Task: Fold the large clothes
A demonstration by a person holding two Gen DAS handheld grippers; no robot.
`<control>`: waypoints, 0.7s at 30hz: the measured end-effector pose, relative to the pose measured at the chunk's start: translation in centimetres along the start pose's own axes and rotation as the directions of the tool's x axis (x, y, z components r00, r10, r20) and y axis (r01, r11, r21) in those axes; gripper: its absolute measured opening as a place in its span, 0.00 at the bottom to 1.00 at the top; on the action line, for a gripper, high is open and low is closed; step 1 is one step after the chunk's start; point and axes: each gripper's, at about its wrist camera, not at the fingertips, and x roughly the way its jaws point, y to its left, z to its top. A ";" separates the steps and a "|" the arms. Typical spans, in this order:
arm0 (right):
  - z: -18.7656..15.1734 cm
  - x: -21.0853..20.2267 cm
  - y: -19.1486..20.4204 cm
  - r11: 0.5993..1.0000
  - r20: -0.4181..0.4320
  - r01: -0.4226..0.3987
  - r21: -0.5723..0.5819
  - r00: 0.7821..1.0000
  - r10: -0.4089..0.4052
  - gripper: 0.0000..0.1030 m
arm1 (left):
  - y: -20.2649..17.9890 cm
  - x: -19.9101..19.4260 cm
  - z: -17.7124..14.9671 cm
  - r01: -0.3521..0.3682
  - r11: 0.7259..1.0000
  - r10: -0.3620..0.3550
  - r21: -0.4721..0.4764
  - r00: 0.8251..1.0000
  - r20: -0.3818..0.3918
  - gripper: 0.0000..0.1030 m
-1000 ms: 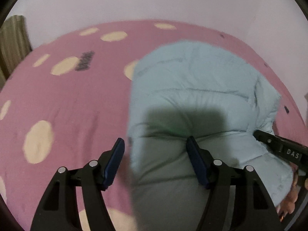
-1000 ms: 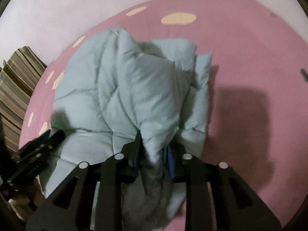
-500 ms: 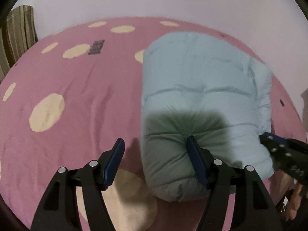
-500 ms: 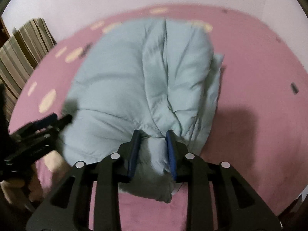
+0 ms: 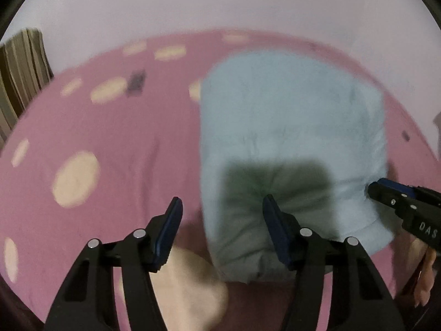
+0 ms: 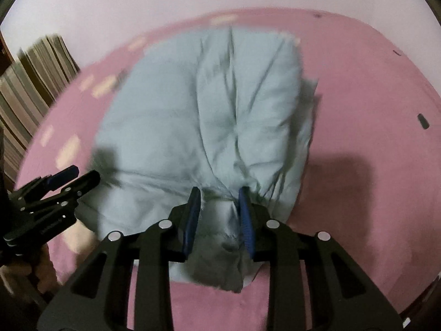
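Puffer jacket (image 6: 209, 115), pale blue and quilted, folded into a thick bundle on the pink bedsheet (image 6: 358, 88). My right gripper (image 6: 220, 207) has a bunched fold of its near edge between the blue pads (image 6: 193, 215); fabric fills the narrow gap, pinched and gathered to a point there, so I read it as clenched on the jacket. My left gripper (image 5: 222, 220) stands released, jaws wide though they have just been closing a little; the left finger is over bare sheet, the right finger over the jacket's near left corner, neither pad pressing cloth as far as the blurred view shows. Its shadow falls dark on the jacket in front of the right finger. Cream spots (image 5: 75, 178) dot the sheet to the left. Striped curtain (image 6: 33, 82) hangs at the far left edge; pale wall (image 5: 220, 5) runs behind the bed. Both views smeared by motion blur.
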 end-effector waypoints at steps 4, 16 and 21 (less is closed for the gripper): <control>3.7 -2.3 -0.7 1.000 0.098 0.011 0.004 0.995 -0.012 0.32 | 0.2 -1.3 4.6 -0.005 1.000 0.004 0.015 0.995 0.095 0.58; 7.2 6.5 -4.2 0.997 -0.012 0.067 0.047 0.998 -0.067 0.37 | -1.0 9.1 7.7 -0.007 0.999 0.010 0.041 0.996 -0.088 0.59; 6.8 9.6 -4.6 0.996 -0.082 0.078 0.036 0.994 -0.075 0.37 | -1.4 11.2 7.1 -0.033 0.997 0.043 0.069 0.989 -0.144 0.59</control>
